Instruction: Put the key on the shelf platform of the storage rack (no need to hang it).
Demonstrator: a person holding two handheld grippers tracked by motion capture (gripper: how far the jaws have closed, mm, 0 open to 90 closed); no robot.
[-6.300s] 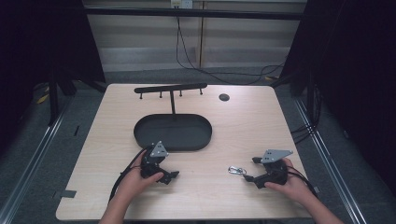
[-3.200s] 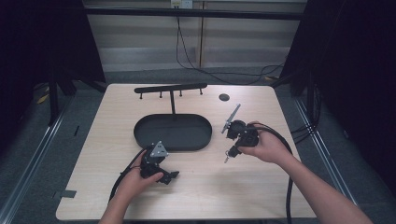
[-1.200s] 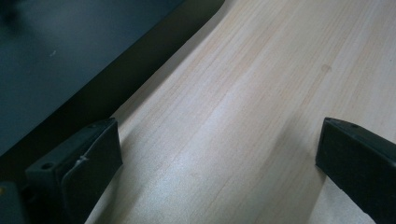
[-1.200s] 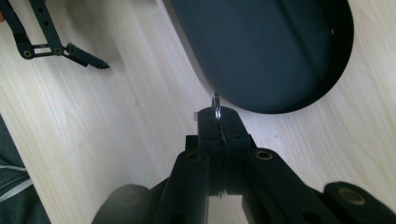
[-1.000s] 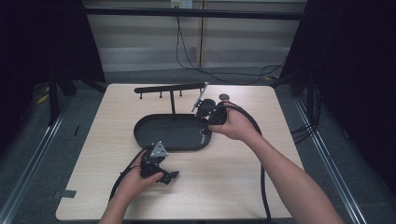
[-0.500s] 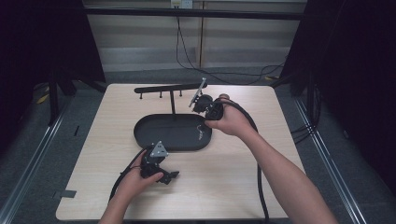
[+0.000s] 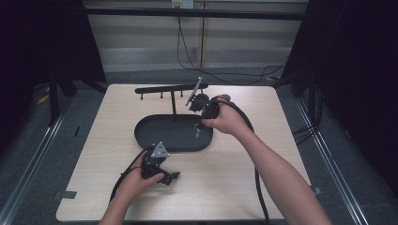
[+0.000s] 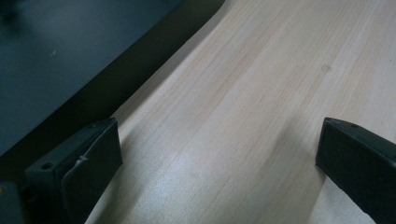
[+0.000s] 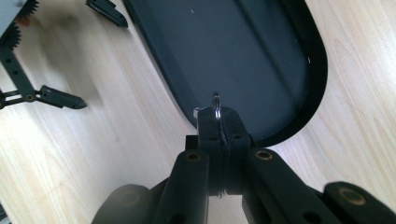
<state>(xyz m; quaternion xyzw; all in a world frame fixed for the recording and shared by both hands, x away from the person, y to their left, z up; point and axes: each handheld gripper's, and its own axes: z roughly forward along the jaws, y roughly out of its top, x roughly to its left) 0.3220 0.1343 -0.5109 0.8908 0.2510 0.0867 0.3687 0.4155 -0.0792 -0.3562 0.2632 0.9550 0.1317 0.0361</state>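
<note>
My right gripper point(image 7: 201, 121) hangs over the right end of the black oval tray point(image 7: 141, 136), pointing down, close to the right tip of the hook bar point(image 7: 159, 88). It is shut on a metal key ring point(image 9: 216, 103), and small keys point(image 7: 198, 131) dangle under it above the tray floor. In the right gripper view the shut jaws stand over the tray point(image 9: 261, 56). My left gripper point(image 7: 172, 177) rests on the table in front of the tray. Its jaws are spread wide with bare wood between them, as the left gripper point(image 8: 215, 154) view shows.
The hook bar stands on a thin post point(image 7: 174, 107) rising from the tray's back. The tray's edge point(image 8: 70, 60) lies just left of my left gripper. Cables trail off the table's front edge, and bare wood point(image 7: 277, 136) lies to the right.
My right gripper rose from the table's front right with the key ring and travelled back and left to hang over the tray's right end by the hook bar. The left gripper stayed put.
</note>
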